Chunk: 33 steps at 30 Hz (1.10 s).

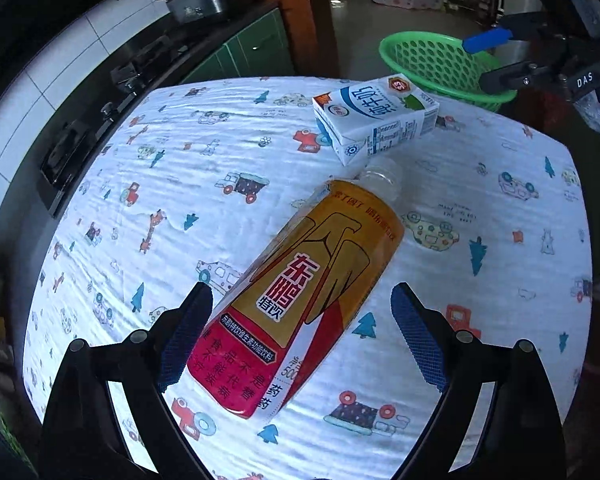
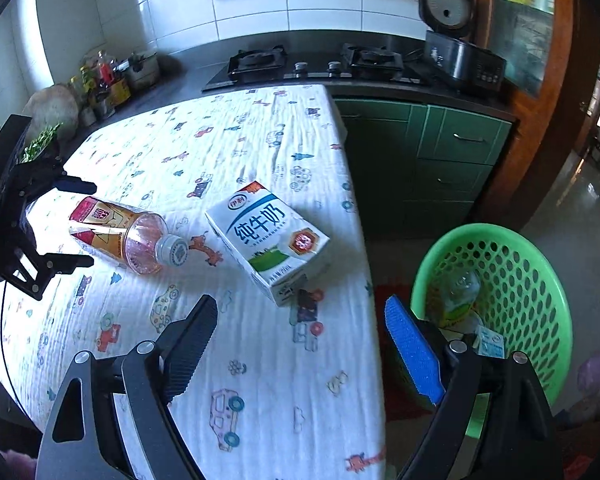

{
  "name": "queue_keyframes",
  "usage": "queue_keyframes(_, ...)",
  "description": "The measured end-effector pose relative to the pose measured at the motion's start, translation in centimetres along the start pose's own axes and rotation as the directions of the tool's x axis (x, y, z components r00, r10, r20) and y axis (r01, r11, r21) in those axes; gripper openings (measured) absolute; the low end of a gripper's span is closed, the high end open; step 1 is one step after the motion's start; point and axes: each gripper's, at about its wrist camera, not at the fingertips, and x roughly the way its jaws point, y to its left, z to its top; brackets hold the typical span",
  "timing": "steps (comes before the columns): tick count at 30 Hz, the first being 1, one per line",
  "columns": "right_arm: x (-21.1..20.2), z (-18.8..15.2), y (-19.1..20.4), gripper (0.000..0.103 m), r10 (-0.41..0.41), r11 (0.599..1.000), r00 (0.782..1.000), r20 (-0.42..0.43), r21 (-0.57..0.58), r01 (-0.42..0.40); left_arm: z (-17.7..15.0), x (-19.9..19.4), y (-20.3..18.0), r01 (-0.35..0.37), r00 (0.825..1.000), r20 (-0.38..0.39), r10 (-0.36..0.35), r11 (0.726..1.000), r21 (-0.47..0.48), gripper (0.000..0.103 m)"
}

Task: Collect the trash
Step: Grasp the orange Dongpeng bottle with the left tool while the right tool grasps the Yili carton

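A yellow and red plastic drink bottle (image 1: 300, 292) lies on its side on the patterned tablecloth (image 1: 172, 184). My left gripper (image 1: 302, 308) is open, with its fingers either side of the bottle's lower end. A white and blue milk carton (image 1: 376, 118) lies beyond the bottle's cap. In the right wrist view the bottle (image 2: 120, 234) and carton (image 2: 268, 236) lie mid-table, and the left gripper (image 2: 74, 224) straddles the bottle. My right gripper (image 2: 300, 324) is open and empty over the table's right edge, next to a green basket (image 2: 516, 264).
The green basket (image 1: 424, 54) stands off the table's far edge and holds a bottle (image 2: 460, 292) and a small carton. A dark counter with a gas hob (image 2: 316, 66) and a rice cooker (image 2: 456, 36) runs behind the table, above green cabinets (image 2: 440, 156).
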Motion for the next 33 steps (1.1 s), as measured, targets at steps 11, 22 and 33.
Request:
queue_keyframes(11, 5.3, 4.0, 1.9, 0.084, 0.028, 0.979, 0.993, -0.112, -0.197, -0.05, 0.3, 3.4, 0.5, 0.097, 0.993, -0.073, -0.089, 0.988, 0.12, 0.09)
queue_keyframes(22, 10.6, 6.7, 2.3, 0.089, 0.063, 0.939, 0.978, -0.198, -0.32, -0.125, 0.6, 4.6, 0.7, 0.162, 0.984, -0.087, -0.153, 0.981, 0.11, 0.088)
queue_keyframes(33, 13.9, 6.3, 3.5, 0.076, 0.056, 0.916, 0.967, -0.247, -0.372, -0.148, 1.3, 3.9, -0.7, 0.234, 0.964, -0.131, -0.23, 0.972, 0.018, 0.079)
